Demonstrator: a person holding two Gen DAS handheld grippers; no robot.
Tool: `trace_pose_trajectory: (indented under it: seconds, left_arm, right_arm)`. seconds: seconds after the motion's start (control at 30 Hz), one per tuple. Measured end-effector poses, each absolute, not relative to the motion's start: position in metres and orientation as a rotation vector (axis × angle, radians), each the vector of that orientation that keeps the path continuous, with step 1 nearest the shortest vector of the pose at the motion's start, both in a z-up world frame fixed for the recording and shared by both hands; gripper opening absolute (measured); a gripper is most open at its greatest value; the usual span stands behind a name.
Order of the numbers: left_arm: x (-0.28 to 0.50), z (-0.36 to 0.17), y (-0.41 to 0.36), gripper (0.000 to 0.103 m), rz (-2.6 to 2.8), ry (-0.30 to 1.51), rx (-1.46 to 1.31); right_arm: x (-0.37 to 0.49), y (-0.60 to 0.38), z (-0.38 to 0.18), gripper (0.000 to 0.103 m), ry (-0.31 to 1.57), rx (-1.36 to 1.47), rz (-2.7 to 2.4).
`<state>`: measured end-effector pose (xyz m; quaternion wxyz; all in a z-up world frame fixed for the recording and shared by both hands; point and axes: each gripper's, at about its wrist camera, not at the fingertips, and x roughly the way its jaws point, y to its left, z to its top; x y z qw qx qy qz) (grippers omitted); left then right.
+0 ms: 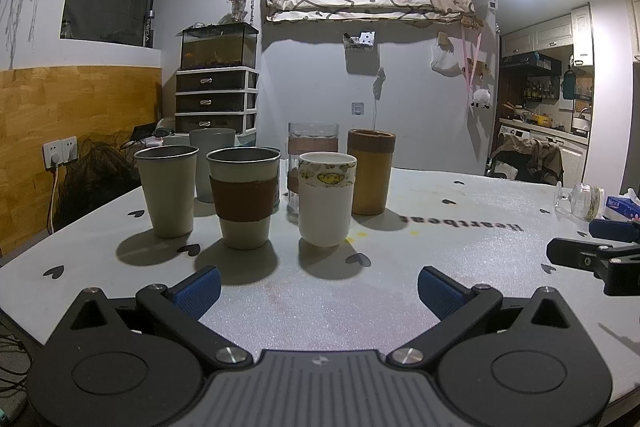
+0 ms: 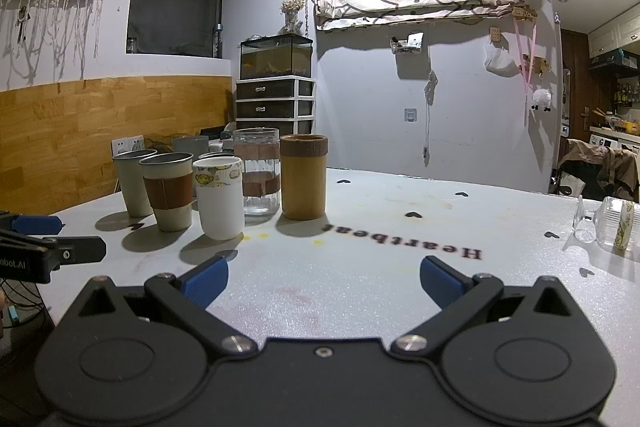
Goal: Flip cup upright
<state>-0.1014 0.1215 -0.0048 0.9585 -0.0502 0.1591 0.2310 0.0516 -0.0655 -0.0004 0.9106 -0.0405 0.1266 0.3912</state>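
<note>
Glass, clear and stemmed, the cup (image 2: 612,227) is lying on its side at the far right of the desk (image 2: 380,267), well apart from the other cups; a patterned band is wrapping its bowl and its foot is pointing left. In the left wrist view the same cup (image 1: 582,201) is showing just beside a blue tissue pack (image 1: 622,207).

At the left of the desk, 7 cups are standing upright in a cluster: a white cup with a cartoon band (image 2: 219,197) at the front, a brown-sleeved cup (image 2: 170,191) and a plain grey-green cup (image 2: 134,183) to its left, a ribbed glass tumbler (image 2: 258,171) and a tan cylindrical cup (image 2: 303,177) behind, and a grey cup (image 1: 212,163) at the back.

Both tools are hovering low over the near edge of the desk. The left tool (image 1: 318,289) is spread wide with nothing between its blue pads (image 1: 200,291). The right tool (image 2: 324,281) is likewise gaping, holding nothing, and touching no cup.
</note>
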Motion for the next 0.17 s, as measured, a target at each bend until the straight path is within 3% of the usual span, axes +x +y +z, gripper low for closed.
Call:
trace_pose_trajectory:
  seconds: [0.17]
  left_arm:
    - [-0.1020,-0.0066,0.1216,0.103,0.467,0.323,-0.101]
  right_arm:
    - [0.0517,-0.0655,-0.0004,0.103,0.261,-0.083,0.807]
